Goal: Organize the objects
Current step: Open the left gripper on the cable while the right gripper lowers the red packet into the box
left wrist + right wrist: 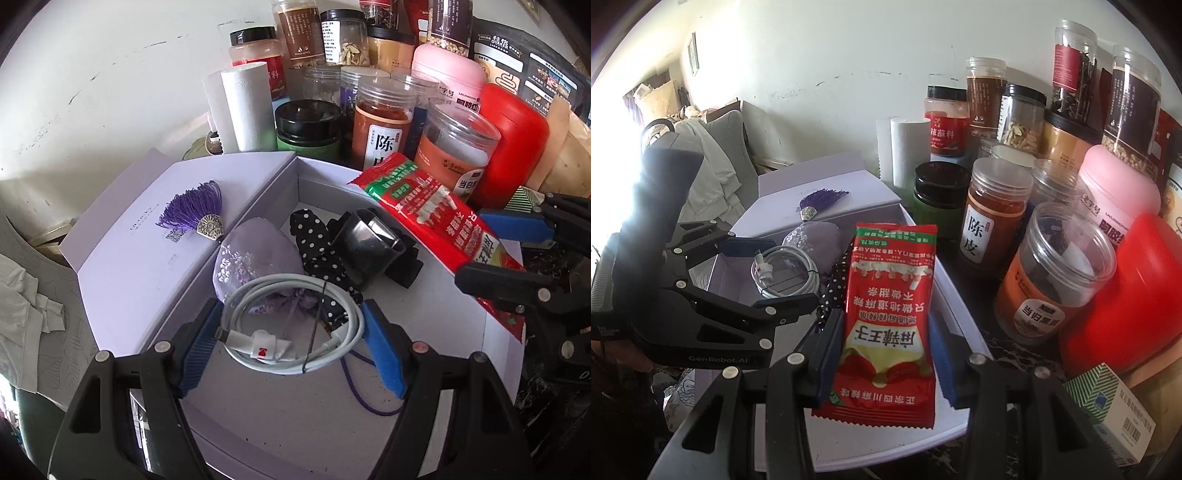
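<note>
Both tongs grip: left point(291, 339) the cable point(291, 328), right point(882, 354) the packet point(886, 325); jars point(993, 229) crowd beside.

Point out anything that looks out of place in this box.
The red snack packet stands out: it is food, held by the right gripper over the lavender box, while the box holds a coiled white cable, a polka-dot cloth and a purple pouch. Nothing looks spilled or damaged.

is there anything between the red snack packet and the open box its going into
Nothing visible blocks it. The right gripper holds the red snack packet directly above the open lilac box, whose lid is folded back. The left gripper with the white cable shares that space.
</note>
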`<action>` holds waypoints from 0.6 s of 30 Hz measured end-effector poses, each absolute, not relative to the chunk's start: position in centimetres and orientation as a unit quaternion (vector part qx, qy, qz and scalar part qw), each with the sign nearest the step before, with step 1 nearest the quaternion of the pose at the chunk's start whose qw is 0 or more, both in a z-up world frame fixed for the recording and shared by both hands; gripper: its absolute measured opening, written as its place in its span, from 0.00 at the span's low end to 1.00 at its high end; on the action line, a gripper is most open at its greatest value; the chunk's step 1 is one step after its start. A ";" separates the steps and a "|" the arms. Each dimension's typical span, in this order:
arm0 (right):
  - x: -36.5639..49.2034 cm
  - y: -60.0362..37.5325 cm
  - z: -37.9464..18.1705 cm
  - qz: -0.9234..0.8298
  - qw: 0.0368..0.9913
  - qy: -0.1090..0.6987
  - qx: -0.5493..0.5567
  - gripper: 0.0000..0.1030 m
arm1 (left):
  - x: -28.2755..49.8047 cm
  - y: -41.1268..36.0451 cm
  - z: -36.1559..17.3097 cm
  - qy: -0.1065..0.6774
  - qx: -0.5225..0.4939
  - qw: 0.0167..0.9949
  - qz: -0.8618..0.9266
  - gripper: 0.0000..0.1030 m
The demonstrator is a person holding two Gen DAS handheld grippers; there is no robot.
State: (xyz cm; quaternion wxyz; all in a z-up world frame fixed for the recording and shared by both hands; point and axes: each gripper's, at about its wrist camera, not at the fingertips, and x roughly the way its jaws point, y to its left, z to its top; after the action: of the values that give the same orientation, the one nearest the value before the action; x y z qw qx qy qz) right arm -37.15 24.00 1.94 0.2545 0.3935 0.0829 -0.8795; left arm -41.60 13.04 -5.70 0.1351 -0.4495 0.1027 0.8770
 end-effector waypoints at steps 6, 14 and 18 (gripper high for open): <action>-37.4 23.6 0.9 -0.872 0.255 0.090 0.408 0.44 | -42.1 13.0 -6.7 0.106 -0.466 0.125 0.869 0.72; -37.7 23.2 -0.1 -0.862 0.260 0.091 0.425 0.44 | -42.5 13.2 -8.3 0.109 -0.490 0.118 0.857 0.72; -37.8 23.2 -0.5 -0.859 0.258 0.091 0.432 0.44 | -42.5 13.0 -8.5 0.106 -0.492 0.115 0.856 0.72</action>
State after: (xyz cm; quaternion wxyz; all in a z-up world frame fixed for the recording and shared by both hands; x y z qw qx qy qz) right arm -37.78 23.18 -0.46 0.2581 0.4323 0.0914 -0.8592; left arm -42.49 13.01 -8.46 0.1153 -0.4923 0.1062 0.8562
